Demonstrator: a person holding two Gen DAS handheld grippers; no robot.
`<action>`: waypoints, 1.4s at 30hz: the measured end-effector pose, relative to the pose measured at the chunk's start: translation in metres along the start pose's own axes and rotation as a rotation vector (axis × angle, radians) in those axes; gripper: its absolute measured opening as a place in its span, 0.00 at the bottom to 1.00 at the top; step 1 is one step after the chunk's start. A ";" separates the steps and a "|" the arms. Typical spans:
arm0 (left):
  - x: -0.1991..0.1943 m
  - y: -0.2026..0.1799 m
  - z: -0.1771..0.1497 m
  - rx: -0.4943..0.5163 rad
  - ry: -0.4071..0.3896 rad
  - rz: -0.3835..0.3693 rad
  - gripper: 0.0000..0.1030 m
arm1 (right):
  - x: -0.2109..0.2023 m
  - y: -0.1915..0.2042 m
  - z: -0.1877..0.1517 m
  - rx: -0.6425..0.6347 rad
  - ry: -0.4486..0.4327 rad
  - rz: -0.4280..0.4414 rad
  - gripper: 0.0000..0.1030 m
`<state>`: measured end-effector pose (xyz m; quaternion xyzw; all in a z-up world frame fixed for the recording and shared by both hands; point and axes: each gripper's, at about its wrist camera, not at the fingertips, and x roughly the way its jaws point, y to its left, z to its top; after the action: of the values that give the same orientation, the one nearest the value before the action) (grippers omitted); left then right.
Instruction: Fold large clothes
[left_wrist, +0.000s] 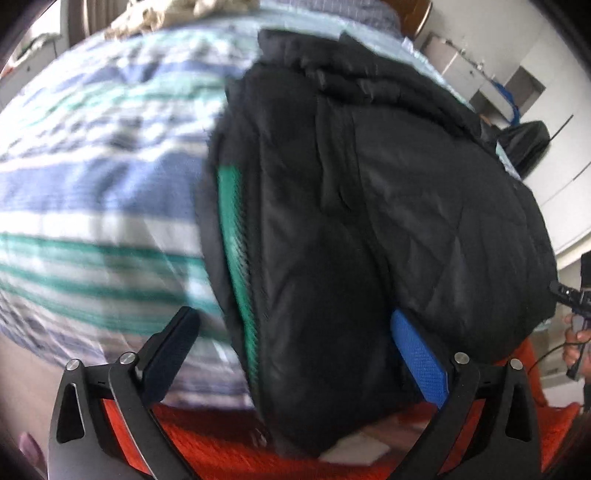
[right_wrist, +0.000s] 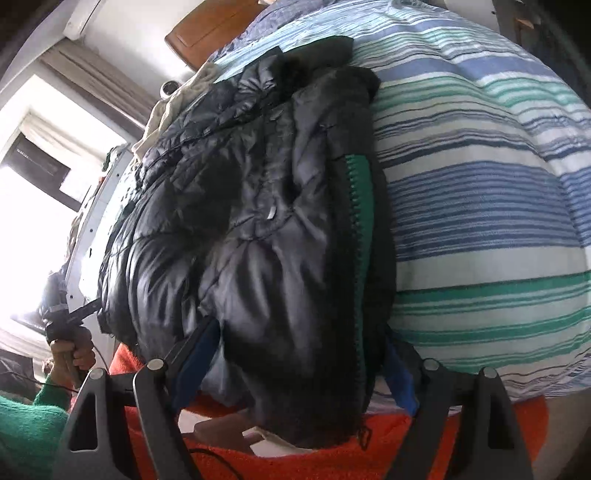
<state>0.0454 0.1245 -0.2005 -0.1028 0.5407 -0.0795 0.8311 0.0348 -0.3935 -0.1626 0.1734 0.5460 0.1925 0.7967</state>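
Observation:
A black puffy jacket (left_wrist: 369, 221) with a green zipper strip (left_wrist: 231, 221) lies folded lengthwise on a striped bed cover (left_wrist: 92, 184). My left gripper (left_wrist: 291, 315) points down at its near hem with jaws wide. The dark left finger is over the cover, and the blue pad (left_wrist: 417, 354) sits against a jacket fold. In the right wrist view the jacket (right_wrist: 258, 221) fills the gap of my right gripper (right_wrist: 301, 328), whose fingers straddle the hem. Neither gripper visibly pinches the cloth. Each view shows the other gripper held in a hand (right_wrist: 74, 354) at a jacket corner.
An orange-red knit cloth (left_wrist: 221, 443) lies below the bed's near edge. A cream garment (right_wrist: 166, 110) and a wooden headboard (right_wrist: 218, 29) are at the far end. A bright window (right_wrist: 37, 221) is on one side, and white cabinets (left_wrist: 480, 74) on the other.

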 end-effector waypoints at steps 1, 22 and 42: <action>0.001 -0.003 -0.002 -0.008 0.022 -0.017 0.72 | 0.003 0.002 0.002 -0.003 0.012 -0.010 0.78; -0.136 -0.025 -0.046 -0.032 0.156 -0.150 0.18 | -0.111 0.049 -0.026 0.159 0.041 0.265 0.17; -0.026 -0.003 0.183 -0.053 -0.104 -0.136 0.27 | 0.054 -0.040 0.183 0.492 -0.242 0.352 0.19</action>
<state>0.2022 0.1432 -0.1043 -0.1651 0.4905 -0.1159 0.8478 0.2286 -0.4138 -0.1626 0.4742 0.4390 0.1678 0.7445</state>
